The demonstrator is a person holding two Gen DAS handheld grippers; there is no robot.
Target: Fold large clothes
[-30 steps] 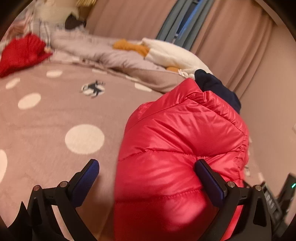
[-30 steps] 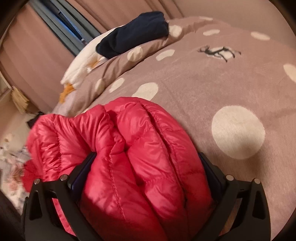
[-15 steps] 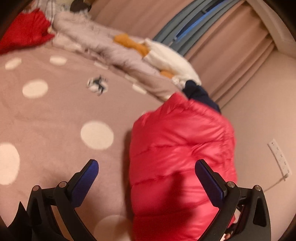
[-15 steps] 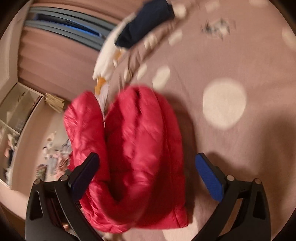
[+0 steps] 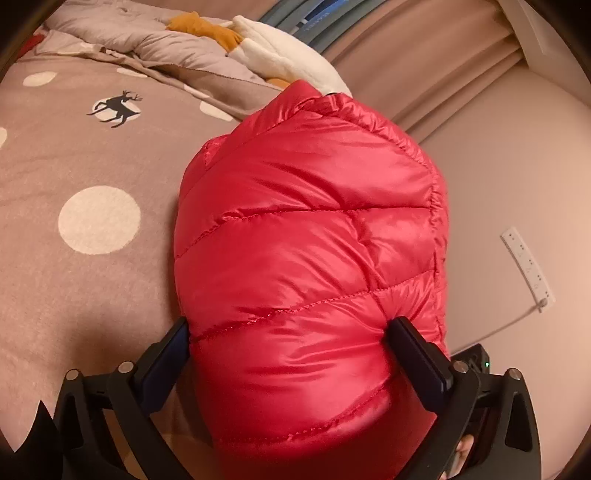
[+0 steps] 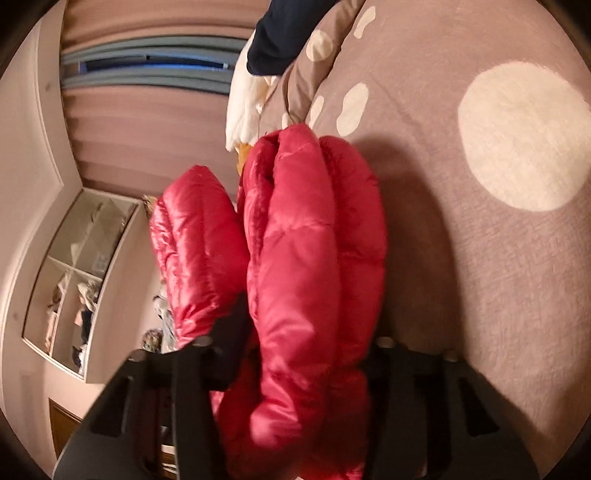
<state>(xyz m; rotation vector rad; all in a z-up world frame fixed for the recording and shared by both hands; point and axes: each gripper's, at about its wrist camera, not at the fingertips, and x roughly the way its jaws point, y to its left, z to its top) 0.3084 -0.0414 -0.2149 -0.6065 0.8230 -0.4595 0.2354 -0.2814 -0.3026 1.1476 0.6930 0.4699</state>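
A folded red puffer jacket [image 5: 310, 258] is held over the brown polka-dot bedspread [image 5: 74, 277]. My left gripper [image 5: 291, 332] is shut on the jacket's thick folded bundle, one finger pressed into each side. In the right wrist view the jacket [image 6: 306, 277] shows as several puffy layers seen edge-on. My right gripper [image 6: 306, 332] is shut on those layers, with one more layer hanging outside its left finger. The right fingertips are mostly hidden by the fabric.
A crumpled grey duvet [image 5: 155, 44], a white and orange plush [image 5: 273, 55] and a dark navy garment [image 6: 284, 33] lie at the head of the bed. A wall with a power strip [image 5: 528, 269] is on the right. A white shelf unit [image 6: 74, 280] stands beyond the bed's edge.
Both grippers were open around the jacket half a second ago and have now closed on it. The right gripper has rolled, so the bed now fills the right side of its view.
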